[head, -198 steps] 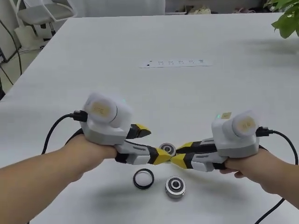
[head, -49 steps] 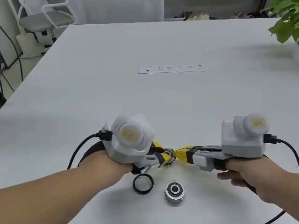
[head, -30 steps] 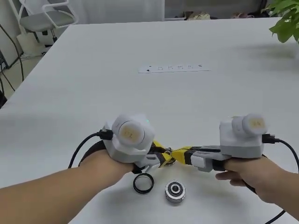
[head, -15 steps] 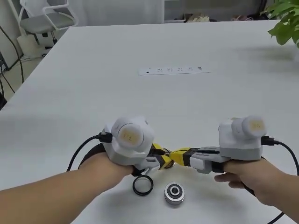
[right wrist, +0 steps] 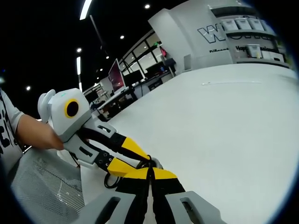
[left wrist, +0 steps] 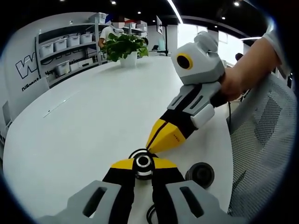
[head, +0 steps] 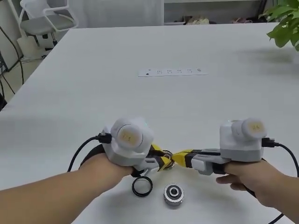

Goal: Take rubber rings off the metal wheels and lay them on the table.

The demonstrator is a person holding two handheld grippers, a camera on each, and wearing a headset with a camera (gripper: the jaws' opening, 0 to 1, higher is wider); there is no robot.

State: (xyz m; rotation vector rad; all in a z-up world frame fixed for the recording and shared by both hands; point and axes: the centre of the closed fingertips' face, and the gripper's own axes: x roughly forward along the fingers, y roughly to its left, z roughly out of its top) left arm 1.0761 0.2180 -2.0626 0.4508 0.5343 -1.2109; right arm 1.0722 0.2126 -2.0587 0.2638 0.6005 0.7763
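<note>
Bench point(head: 93, 93), white and broad, carries everything as it did in the earlier pictures. One office chair point(head: 44, 16) stands beyond its far left corner, one leafy plant point(head: 282, 25) is at its far right edge, and one flat white power strip point(head: 173, 72) lies near its middle, well apart from the work. Two grippers meet nose to nose at the near edge, each in one hand. The left gripper point(head: 163, 161) had its jaws spread about six seconds ago, one yellow tip lifted clear. Now those jaws pinch a small metal wheel point(left wrist: 142, 162) from both sides, as the left gripper view shows plainly. The right gripper point(head: 180, 156) has its jaws pressed together to a point, the tips touching the rim of that held wheel. Whether they have caught the rubber on it cannot be told. Over the last second and a half the grippers have barely shifted. Two metal wheels can be counted: the one held between the left jaws, just above the bench, and a second wheel point(head: 174, 192) lying flat on the bench nearer the person. One loose black rubber ring point(head: 142, 186) lies flat just beside that second wheel, to its left and not touching it. Both lie where they lay before.
</note>
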